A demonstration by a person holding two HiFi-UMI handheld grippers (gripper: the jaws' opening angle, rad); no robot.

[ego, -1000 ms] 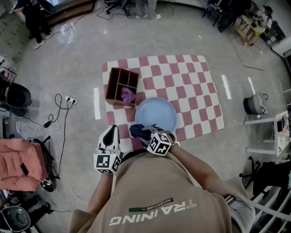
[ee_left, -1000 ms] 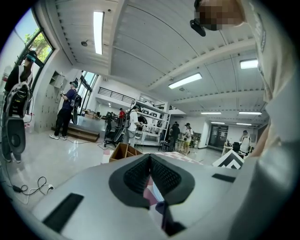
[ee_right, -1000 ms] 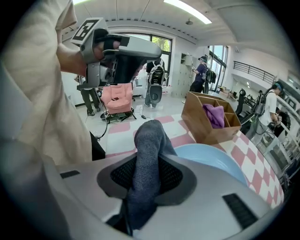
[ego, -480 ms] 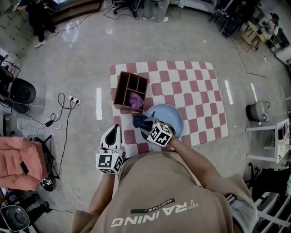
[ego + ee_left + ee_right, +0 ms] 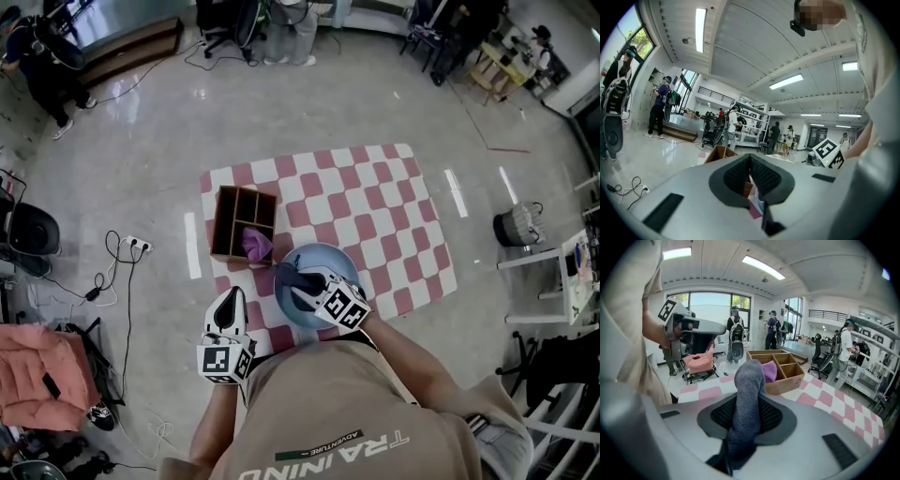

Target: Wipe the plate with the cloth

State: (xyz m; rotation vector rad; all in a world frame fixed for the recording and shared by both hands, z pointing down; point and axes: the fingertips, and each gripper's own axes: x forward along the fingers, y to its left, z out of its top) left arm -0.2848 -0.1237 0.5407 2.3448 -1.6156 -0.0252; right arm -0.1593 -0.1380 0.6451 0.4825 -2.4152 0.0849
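Gripping a dark grey cloth (image 5: 289,275) between its jaws, the right gripper (image 5: 302,283) hangs over the pale blue plate (image 5: 328,258). The plate lies on a pink-and-white checked mat (image 5: 394,206), close to the mat's near edge and left of its middle. In the right gripper view the jaws are clamped on the cloth (image 5: 749,380), which sticks out past them in a thick roll. Getting hold of the cloth is therefore done.

From the head view the cloth sits above the left part of the plate. Whether it actually touches the plate cannot be told from any view. The plate looks plain and bare, with no marks to show which parts have been rubbed, so how much wiping is finished cannot be judged. My reading is that the wiping itself is at hand or only partly done, and that passes across the rest of the plate remain.

The left gripper (image 5: 232,295) is held off the mat's near left corner. Its jaws are together with nothing between them, and it is not steadying the plate. A wooden box (image 5: 239,220) with compartments stands near the mat's left edge, just beyond the plate. It has a purple cloth (image 5: 256,243) in its near right compartment, apart from the work.
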